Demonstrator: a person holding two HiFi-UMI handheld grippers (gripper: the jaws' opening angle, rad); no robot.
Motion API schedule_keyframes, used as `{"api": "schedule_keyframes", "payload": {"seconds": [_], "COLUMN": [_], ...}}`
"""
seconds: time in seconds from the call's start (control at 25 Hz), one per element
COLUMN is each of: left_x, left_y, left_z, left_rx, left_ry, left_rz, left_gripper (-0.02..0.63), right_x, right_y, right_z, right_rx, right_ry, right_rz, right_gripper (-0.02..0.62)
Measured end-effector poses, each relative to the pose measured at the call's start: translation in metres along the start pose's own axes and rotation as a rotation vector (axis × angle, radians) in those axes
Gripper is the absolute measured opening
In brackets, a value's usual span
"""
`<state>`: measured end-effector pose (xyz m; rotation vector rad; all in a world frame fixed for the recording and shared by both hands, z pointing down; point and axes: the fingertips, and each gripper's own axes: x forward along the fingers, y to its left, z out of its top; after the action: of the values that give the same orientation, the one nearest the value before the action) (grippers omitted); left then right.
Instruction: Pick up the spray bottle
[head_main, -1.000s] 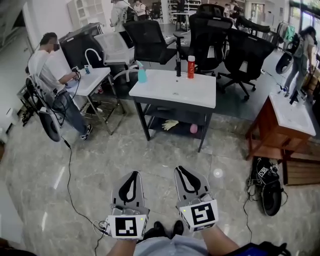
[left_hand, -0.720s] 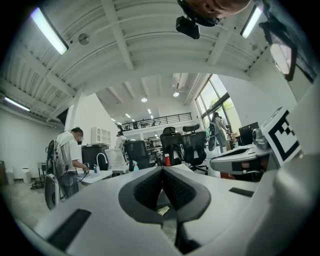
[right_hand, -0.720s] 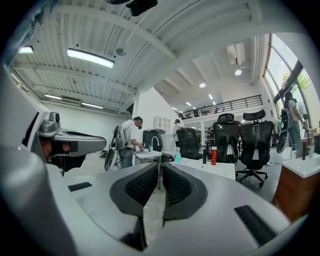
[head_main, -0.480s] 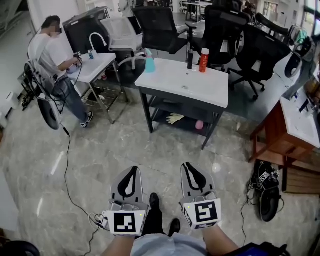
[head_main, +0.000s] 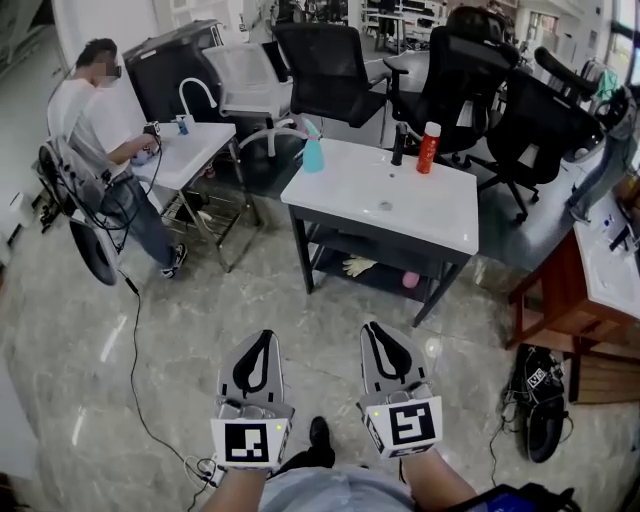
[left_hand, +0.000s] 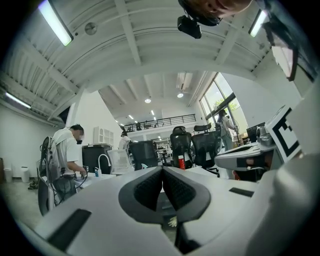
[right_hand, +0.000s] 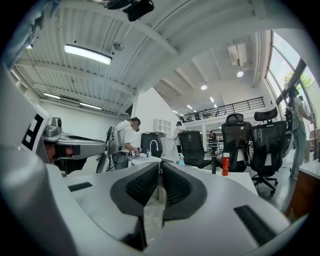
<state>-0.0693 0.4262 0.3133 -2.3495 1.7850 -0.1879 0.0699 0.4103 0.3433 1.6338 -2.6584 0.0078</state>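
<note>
- White-topped table (head_main: 430, 215) sits nearer than a second ago, so the approach is under way
- Teal plastic spray bottle (head_main: 312, 153) stands on its far-left corner, well out of reach
- Left gripper (head_main: 262, 342) and right gripper (head_main: 377, 332) have jaws together, both empty

We note the floor (head_main: 120, 330) around the counter (head_main: 430, 215): polished, grey-veined stone look, glossy, with light glare. Top of the counter white, smooth, slight sheen; its legs dark and matt, metal by the look. On the counter, the spray bottle (head_main: 313, 153): translucent teal plastic. Also there, the red bottle (head_main: 429, 150): glossy plastic, white cap. Behind the counter, the chairs (head_main: 330, 60): black mesh or cloth, matt. Right of the counter, the low table (head_main: 545, 285): reddish wood frame. We record the left tongs (head_main: 264, 342) and right tongs (head_main: 374, 332) as pale grey matt plastic shells; pads (left_hand: 150, 187) black, ribbed, rubbery.
</note>
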Motion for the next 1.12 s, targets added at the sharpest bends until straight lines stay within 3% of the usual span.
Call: {"api": "schedule_keyframes", "payload": {"seconds": [0.56, 0.8, 1.12], "left_x": [0.096, 0.126, 0.190], "left_y": [0.078, 0.084, 0.089], "left_z": [0.001, -0.013, -0.043], "left_rx": [-0.013, -0.042, -0.010], "left_ry": [-0.063, -0.036, 0.037], "left_rz": [-0.063, -0.085, -0.093], "left_gripper": [0.015, 0.015, 0.015], "right_x": [0.123, 0.143, 0.192], "right_y": [-0.005, -0.017, -0.064], "right_z": [0.031, 0.025, 0.004], "right_rx": [-0.039, -0.037, -0.017], "right_ry": [-0.055, -0.033, -0.003], "right_rz": [-0.063, -0.084, -0.109], "right_gripper": [0.034, 0.034, 0.034]}}
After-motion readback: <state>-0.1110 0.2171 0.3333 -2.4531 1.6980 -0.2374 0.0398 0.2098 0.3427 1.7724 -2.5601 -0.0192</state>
